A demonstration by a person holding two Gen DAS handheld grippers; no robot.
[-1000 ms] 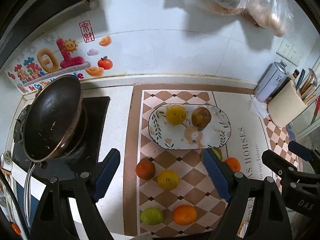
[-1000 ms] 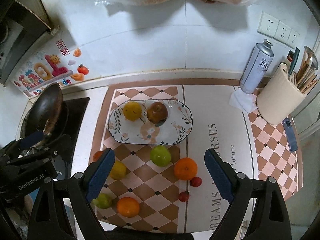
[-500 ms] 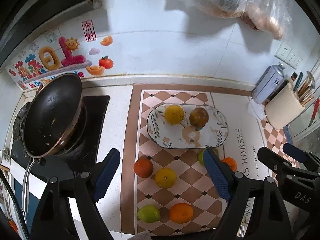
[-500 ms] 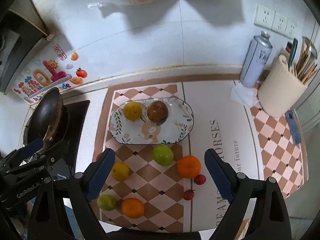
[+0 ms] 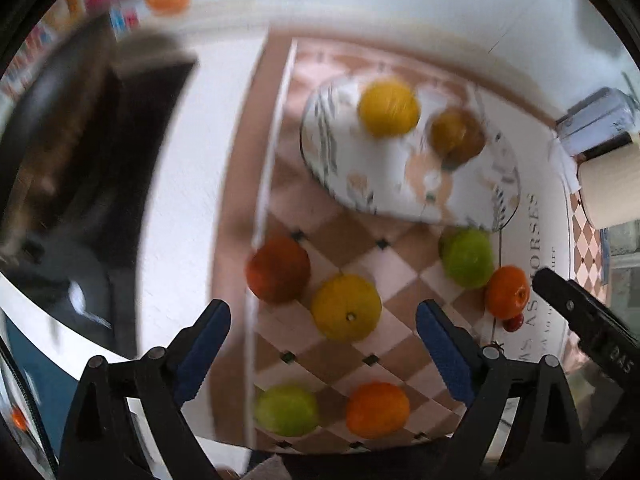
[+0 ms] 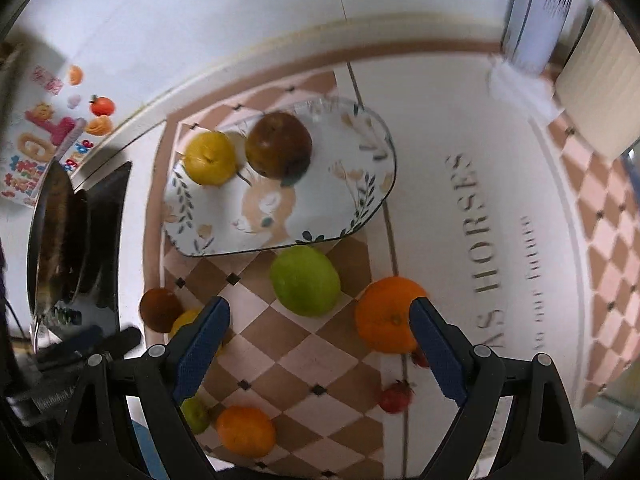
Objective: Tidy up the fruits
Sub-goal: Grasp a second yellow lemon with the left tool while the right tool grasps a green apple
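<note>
Both claws hang wide open and empty over the worktop (image 6: 460,128): the left claw (image 5: 322,350) above a yellow fruit (image 5: 346,306), the right claw (image 6: 320,342) between a green fruit (image 6: 305,280) and an orange (image 6: 390,314). Judging by the layout, the sorting is barely begun. Only a yellow fruit (image 6: 210,158) and a brown fruit (image 6: 278,144) lie on the oval plate (image 6: 352,200). Loose on the mat (image 6: 304,354) near the plate are the other fruits, including two small red ones (image 6: 394,396).
</note>
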